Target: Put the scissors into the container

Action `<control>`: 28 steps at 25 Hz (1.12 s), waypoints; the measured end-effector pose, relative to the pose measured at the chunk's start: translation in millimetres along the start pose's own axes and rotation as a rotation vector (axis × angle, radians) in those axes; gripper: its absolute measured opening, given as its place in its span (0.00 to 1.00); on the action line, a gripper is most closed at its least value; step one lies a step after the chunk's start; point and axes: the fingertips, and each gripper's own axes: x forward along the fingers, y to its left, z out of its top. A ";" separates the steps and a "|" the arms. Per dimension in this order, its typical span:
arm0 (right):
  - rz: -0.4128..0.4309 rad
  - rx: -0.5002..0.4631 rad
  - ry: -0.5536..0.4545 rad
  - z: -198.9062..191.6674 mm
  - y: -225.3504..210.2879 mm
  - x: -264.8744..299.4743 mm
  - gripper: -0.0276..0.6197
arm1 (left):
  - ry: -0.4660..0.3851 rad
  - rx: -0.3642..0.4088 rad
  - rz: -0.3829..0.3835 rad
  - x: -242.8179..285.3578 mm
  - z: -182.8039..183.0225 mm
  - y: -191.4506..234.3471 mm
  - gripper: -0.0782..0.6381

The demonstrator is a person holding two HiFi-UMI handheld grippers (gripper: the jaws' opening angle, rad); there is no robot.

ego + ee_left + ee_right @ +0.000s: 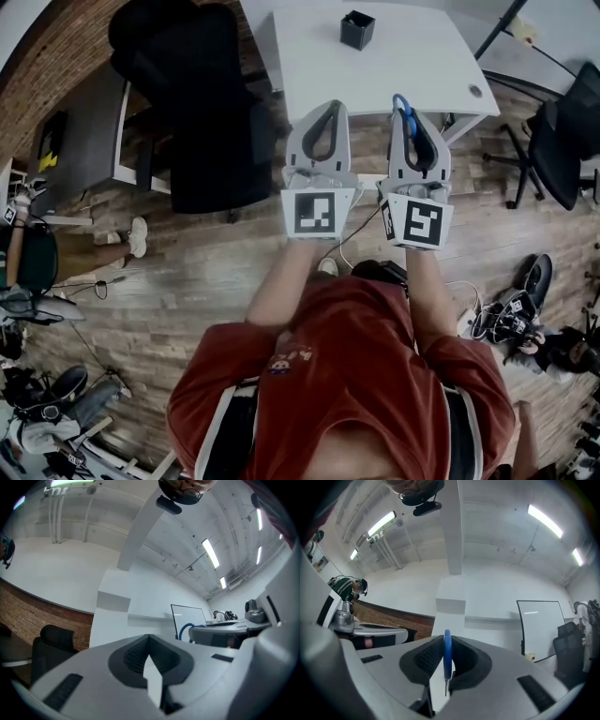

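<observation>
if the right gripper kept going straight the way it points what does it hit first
Probably nothing near. The right gripper, shut on the scissors, faces only a far white column in its own view. In the head view its line crosses the table right of the container, but height is unclear.

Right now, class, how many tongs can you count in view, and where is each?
2. The left tongs are held out on the person's left, shut and empty. The right tongs, beside them, are shut on the blue-handled scissors. None seems hidden.
</observation>
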 end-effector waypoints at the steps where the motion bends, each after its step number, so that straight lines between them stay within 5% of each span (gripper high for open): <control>1: -0.001 -0.002 -0.001 0.2 1.2 0.1 0.13 | 0.003 -0.003 -0.002 0.2 -2.3 1.2 0.13; 28: 0.032 0.099 -0.024 -64.2 -108.4 97.8 0.13 | 0.045 0.041 0.018 147.4 -60.2 -37.0 0.13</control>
